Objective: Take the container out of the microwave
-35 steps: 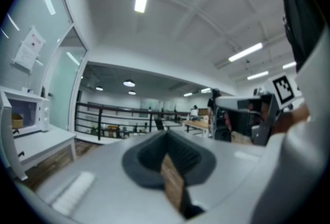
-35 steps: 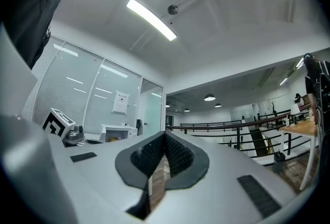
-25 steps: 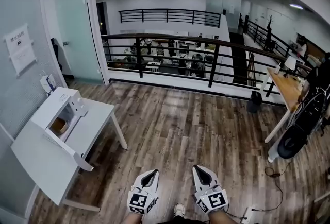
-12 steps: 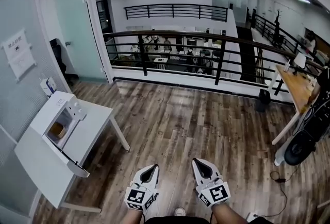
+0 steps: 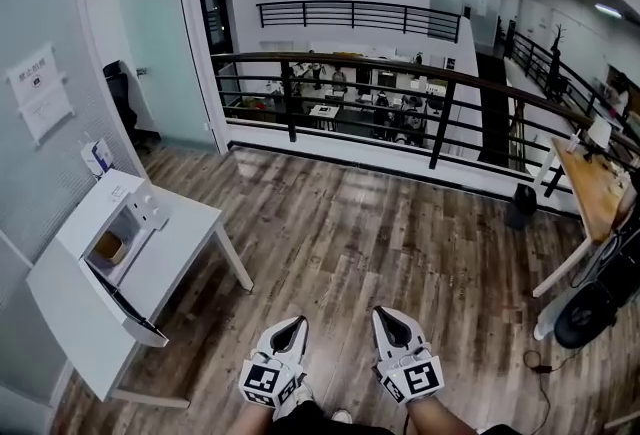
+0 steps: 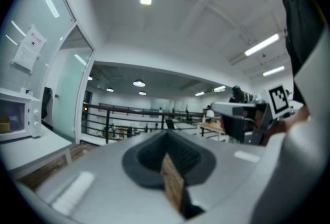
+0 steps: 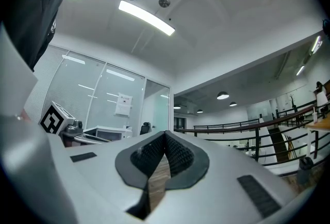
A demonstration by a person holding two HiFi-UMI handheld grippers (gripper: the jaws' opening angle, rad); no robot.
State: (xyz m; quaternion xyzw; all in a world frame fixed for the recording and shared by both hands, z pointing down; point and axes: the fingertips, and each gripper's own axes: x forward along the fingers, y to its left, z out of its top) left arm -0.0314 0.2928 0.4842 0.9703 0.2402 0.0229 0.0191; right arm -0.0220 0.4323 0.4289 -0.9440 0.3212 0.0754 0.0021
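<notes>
So nothing is done yet: the container (image 5: 108, 247) sits inside the open microwave (image 5: 100, 208) along the surface's (image 5: 175, 248) left edge, well apart from the left gripper (image 5: 291, 331) and right gripper (image 5: 393, 325), both closed together and empty.

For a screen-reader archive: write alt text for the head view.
A white microwave stands open on a white table at left, a brown container inside it. The left gripper and right gripper are held over the wooden floor, far from the table, jaws shut.
</notes>
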